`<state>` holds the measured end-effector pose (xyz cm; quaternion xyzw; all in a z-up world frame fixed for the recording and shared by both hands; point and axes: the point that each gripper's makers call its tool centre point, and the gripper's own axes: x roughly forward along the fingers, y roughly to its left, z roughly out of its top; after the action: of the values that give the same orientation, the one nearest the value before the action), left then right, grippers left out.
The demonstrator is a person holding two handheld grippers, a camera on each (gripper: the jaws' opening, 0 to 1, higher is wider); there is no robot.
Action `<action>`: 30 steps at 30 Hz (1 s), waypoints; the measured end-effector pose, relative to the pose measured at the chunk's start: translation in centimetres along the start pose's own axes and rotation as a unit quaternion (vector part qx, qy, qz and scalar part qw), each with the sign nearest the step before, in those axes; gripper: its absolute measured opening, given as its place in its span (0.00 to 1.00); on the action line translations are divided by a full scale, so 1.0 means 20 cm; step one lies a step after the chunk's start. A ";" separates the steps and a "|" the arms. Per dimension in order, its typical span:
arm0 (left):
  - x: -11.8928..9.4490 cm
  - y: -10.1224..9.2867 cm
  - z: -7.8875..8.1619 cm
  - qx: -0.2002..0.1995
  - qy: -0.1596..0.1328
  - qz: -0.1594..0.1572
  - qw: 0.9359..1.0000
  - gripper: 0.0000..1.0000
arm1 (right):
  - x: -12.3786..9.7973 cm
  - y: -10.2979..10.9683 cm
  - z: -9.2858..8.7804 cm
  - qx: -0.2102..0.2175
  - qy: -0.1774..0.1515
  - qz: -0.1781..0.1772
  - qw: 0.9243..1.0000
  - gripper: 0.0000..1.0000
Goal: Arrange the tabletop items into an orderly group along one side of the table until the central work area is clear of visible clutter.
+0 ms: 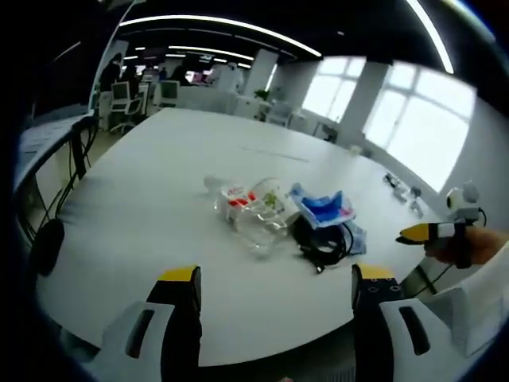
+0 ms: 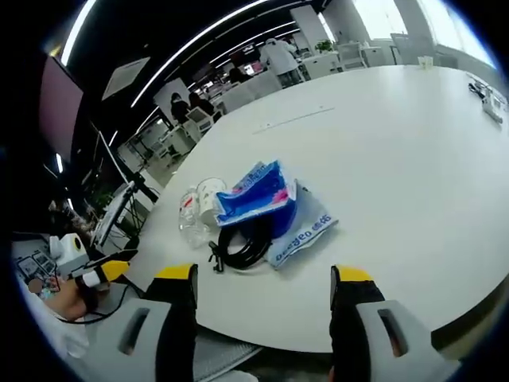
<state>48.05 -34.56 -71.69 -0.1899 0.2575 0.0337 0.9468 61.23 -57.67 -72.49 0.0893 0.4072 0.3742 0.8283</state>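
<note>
Near the front edge of the white bench (image 1: 159,175), a small cluster of clutter is lying, well apart from everything else on the surface. In the left gripper view, going left to right, a clear plastic bottle (image 1: 246,208) with a red-and-white label is seen lying on its side, a coiled black cable (image 1: 322,243) is resting just beside it, and a blue plastic packet (image 1: 322,207) is sitting against the cable, partly over it. In the right gripper view the same group is being seen from the other side: the bottle (image 2: 197,208) on the left, the cable (image 2: 242,243) in the middle and the blue packet (image 2: 262,195) over a flat printed pouch (image 2: 302,231) on the right.

The bottle is judged light, slick and easily dented, so it would best be taken across its middle. The cable is judged limp and likely to uncoil, so the bundled loops should be pinched together. The packet and pouch are judged soft and crinkly, best taken by an edge.

The left gripper (image 1: 274,298) is being held short of the cluster, its jaws spread wide with nothing between them. The right gripper (image 2: 262,298) is likewise being held back from the front edge, jaws apart and empty.
</note>
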 end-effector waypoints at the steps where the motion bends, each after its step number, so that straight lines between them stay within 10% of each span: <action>1: 0.00 0.00 0.00 0.000 0.000 0.000 1.000 0.74 | 0.00 0.00 0.00 0.000 0.000 0.000 1.000 0.65; 30: 0.01 0.02 -0.02 0.009 0.007 0.012 1.000 0.73 | 0.02 -0.02 0.04 0.019 0.000 -0.001 1.000 0.64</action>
<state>48.04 -34.29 -72.20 -0.1788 0.2667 0.0412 0.9462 62.19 -57.66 -72.42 0.1045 0.4145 0.3656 0.8268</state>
